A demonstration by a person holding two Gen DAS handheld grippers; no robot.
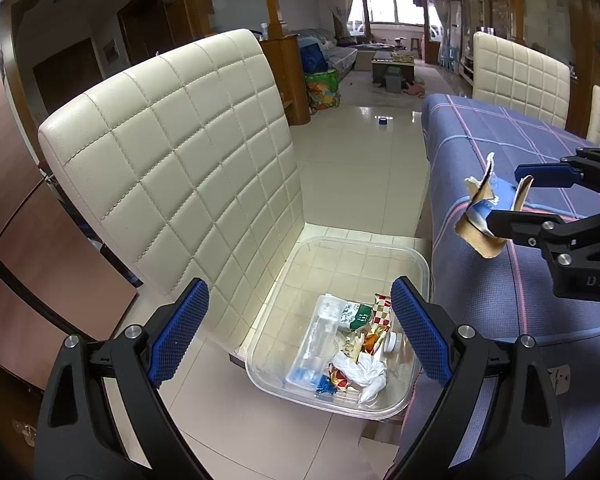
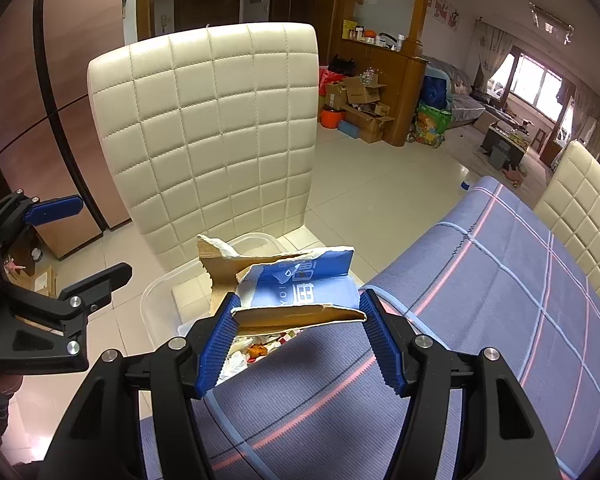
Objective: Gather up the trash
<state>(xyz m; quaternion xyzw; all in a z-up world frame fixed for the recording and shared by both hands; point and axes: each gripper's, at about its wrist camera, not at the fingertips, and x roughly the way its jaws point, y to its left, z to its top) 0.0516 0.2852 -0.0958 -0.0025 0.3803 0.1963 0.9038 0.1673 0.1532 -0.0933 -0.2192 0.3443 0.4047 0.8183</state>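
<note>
A clear plastic bin (image 1: 384, 408) sits on a cream chair seat and holds several pieces of trash: wrappers, a plastic bottle, crumpled tissue (image 1: 360, 368). My left gripper (image 1: 300, 332) is open and empty, above the bin's near side. My right gripper (image 2: 300, 316) is shut on a torn blue-and-brown cardboard piece (image 2: 300, 284), held above the table edge next to the bin (image 2: 156, 292). In the left wrist view the cardboard (image 1: 486, 212) and right gripper (image 1: 512, 200) hang at the right, over the table's edge.
The cream quilted chair back (image 1: 172, 152) stands behind the bin. A table with a blue plaid cloth (image 1: 520, 280) lies to the right. Two more cream chairs (image 1: 520, 72) stand beyond it. A tiled floor (image 1: 360, 160) runs toward the living room.
</note>
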